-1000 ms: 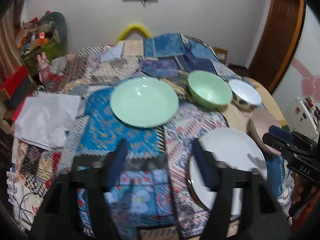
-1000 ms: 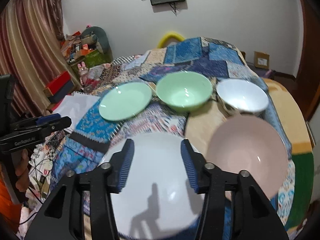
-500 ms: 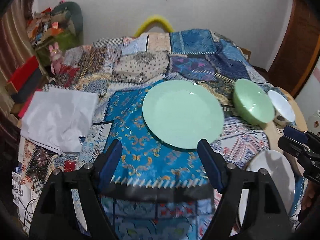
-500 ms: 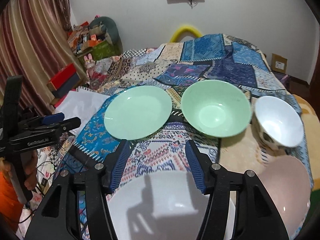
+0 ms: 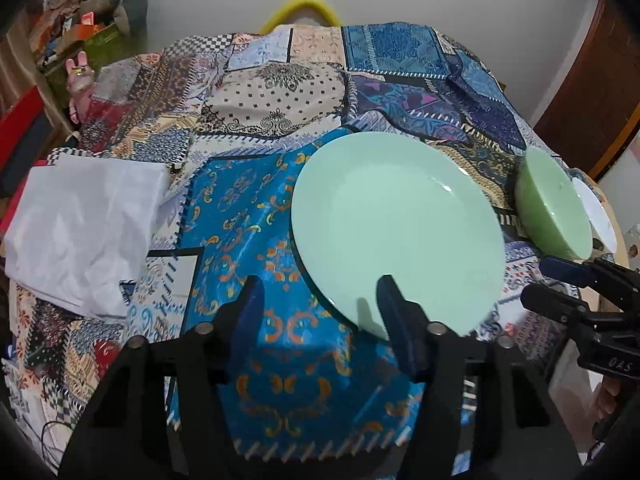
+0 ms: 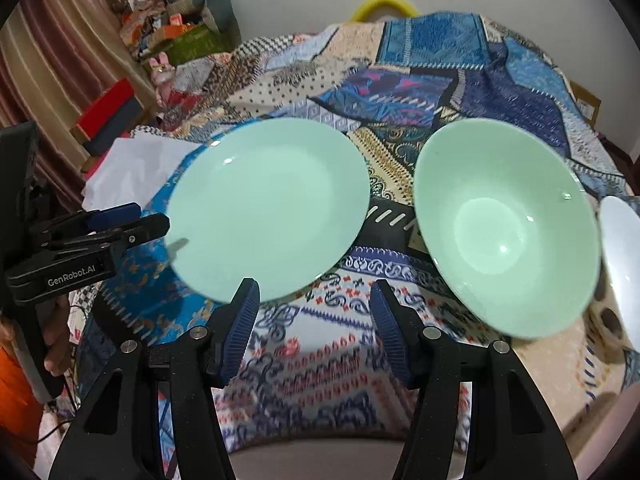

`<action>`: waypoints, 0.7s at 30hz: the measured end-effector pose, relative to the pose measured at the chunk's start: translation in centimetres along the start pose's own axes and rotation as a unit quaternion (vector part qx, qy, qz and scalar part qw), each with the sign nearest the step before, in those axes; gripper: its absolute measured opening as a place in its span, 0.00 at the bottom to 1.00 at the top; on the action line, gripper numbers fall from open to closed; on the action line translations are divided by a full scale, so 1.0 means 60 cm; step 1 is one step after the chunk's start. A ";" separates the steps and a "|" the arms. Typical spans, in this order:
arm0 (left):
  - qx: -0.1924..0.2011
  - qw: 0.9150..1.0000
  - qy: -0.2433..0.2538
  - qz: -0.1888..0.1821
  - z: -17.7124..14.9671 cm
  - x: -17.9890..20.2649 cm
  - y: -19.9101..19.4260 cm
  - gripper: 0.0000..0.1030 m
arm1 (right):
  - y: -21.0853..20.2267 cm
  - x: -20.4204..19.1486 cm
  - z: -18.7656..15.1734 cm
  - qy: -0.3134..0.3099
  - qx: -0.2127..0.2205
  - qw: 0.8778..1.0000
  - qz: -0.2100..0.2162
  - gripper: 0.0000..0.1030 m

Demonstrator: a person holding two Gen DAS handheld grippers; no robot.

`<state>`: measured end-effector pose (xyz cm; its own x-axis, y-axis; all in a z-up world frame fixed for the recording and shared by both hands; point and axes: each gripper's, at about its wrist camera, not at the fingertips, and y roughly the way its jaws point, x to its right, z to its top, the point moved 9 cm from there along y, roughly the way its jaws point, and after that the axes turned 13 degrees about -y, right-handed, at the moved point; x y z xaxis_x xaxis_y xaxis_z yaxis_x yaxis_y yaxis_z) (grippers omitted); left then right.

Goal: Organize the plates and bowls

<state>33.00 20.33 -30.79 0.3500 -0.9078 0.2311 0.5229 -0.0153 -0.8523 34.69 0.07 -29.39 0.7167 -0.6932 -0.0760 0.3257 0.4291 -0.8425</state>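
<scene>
A patchwork quilt [image 5: 280, 92] of printed cotton squares, blue, cream and rust, covers the table where a person works two handheld claws among round glazed dishes. The pale green plate [image 5: 396, 232], broad and shallow with a glossy face, lies at the centre of the left wrist view; the left gripper [image 5: 320, 304] reaches in at its six o'clock edge, jaws closing, the rim between the ribbed blue pads and not yet pinched. At three o'clock of the plate stands the deeper green bowl [image 6: 504, 228], smooth and steep-walled, with a white bowl [image 6: 622, 256] just beside it at the picture's right edge. The right gripper [image 6: 314, 312] hangs released over bare quilt between plate and bowl, gripping nothing. A crumpled white sheet [image 5: 80, 232] lies at nine o'clock of the plate. Boxes and clutter [image 6: 176, 28] pile against the wall at eleven o'clock, and a yellow curved bar [image 6: 384, 4] rises behind the table at twelve
</scene>
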 end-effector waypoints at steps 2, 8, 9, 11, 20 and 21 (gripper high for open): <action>-0.014 1.000 -0.003 -0.008 0.002 -0.003 0.020 0.44 | 0.013 0.004 0.004 0.007 -0.005 1.000 0.003 0.50; -0.017 1.000 -0.005 -0.023 0.011 -0.004 0.045 0.40 | 0.033 -0.001 0.013 0.000 -0.008 1.000 -0.006 0.43; -0.017 1.000 -0.007 -0.026 0.013 -0.003 0.047 0.40 | 0.037 -0.006 0.012 -0.005 -0.011 1.000 -0.007 0.43; -0.016 0.999 -0.006 -0.028 0.016 0.000 0.051 0.40 | 0.044 -0.003 0.011 -0.003 -0.014 1.000 -0.008 0.43; -0.018 0.999 -0.006 -0.040 0.020 0.009 0.053 0.35 | 0.057 0.001 0.021 0.011 -0.016 1.000 0.002 0.37; -0.022 0.999 -0.012 -0.044 0.017 0.006 0.049 0.35 | 0.056 0.000 0.020 0.009 -0.018 1.000 0.005 0.36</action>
<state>35.44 20.40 -32.76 0.3230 -0.8922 0.3158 0.5177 -0.1128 -0.8481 36.52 2.21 -31.60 0.7091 -0.6989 -0.0935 0.2964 0.4157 -0.8599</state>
